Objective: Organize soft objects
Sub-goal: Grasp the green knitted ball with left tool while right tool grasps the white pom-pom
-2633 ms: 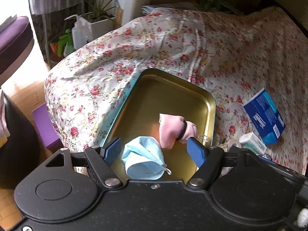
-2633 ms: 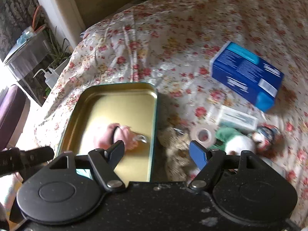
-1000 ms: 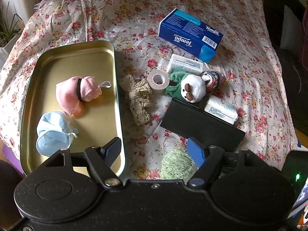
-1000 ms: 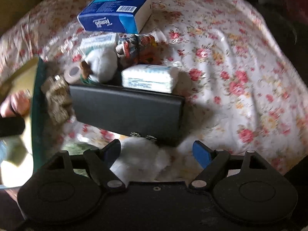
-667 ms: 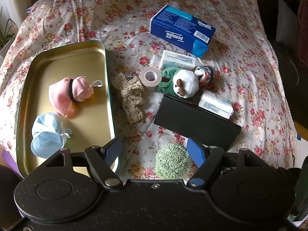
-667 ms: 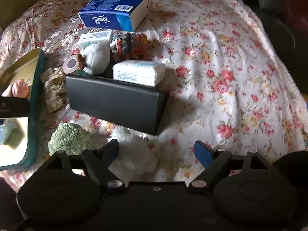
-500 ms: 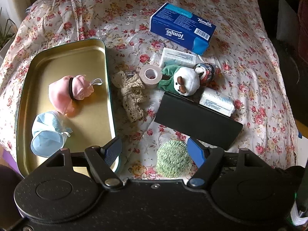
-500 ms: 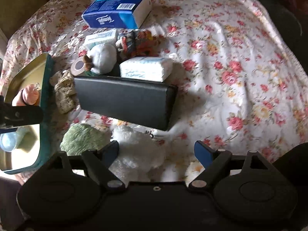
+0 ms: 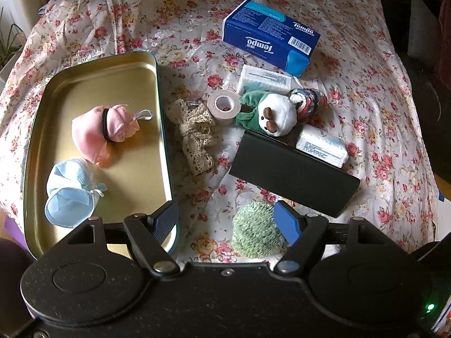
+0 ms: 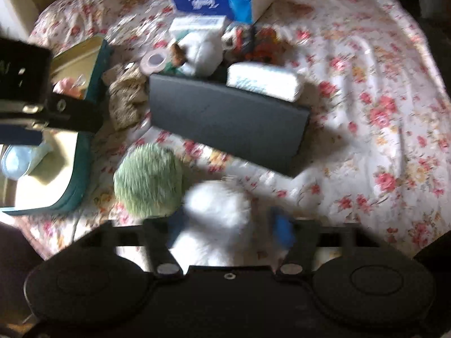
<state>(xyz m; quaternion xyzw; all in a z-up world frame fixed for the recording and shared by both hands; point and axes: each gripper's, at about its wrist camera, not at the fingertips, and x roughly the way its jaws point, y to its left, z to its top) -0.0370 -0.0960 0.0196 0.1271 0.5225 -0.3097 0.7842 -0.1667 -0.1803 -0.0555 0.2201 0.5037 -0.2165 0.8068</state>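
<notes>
A white fluffy ball lies between the fingers of the right gripper; the jaws stand wide on each side of it, and because of the blur I cannot tell if the pads touch it. Just left of it lies a green ball, which also shows in the left view, just beside the right finger of the left gripper. The left jaws are wide open and hold nothing; they hang above the flowered cloth, between the tray and the green ball. The gold tray holds a pink bundle and a blue mask. Right of the tray lie a lace piece, a tape roll, a plush toy and a black case. Two tissue packs lie near the case, and a blue box lies farther back.
</notes>
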